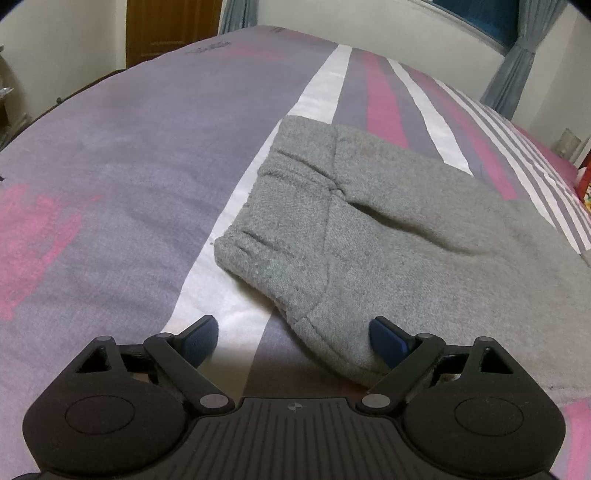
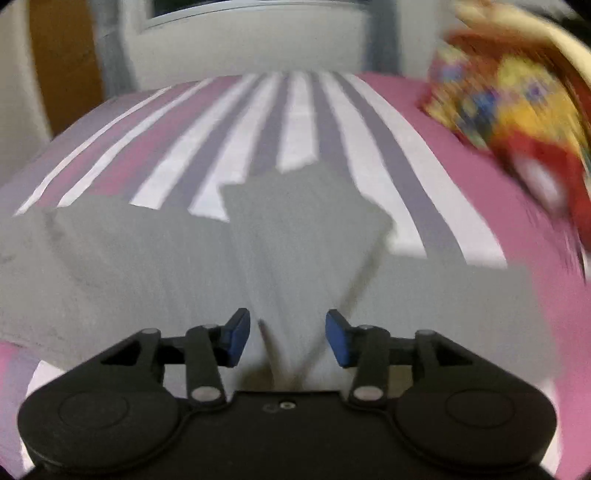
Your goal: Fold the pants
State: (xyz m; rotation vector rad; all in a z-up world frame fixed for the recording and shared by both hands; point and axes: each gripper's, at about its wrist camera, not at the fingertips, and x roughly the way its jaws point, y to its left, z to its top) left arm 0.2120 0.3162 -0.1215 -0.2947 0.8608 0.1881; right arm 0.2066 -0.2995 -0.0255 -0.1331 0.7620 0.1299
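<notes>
Both grippers, left gripper [image 1: 293,338] and right gripper [image 2: 287,338], have fingers spread, holding nothing; the grey sweatpants [image 1: 406,229] lie on the bed [image 1: 129,166]. Risk: grasping a single layer unravels the fold.

- The gray pants [image 1: 388,229] lie folded on the striped bedsheet [image 1: 129,166], right of centre.
- The left gripper [image 1: 293,338] sits low at the near edge, jaws spread wide, nothing between them.
- Its right blue pad [image 1: 388,339] is over the pants' near edge; contact cannot be told.
- Its left pad [image 1: 201,338] is above bare sheet.
- A wooden door [image 1: 170,26] and gray curtains [image 1: 517,74] stand behind the bed.
</notes>
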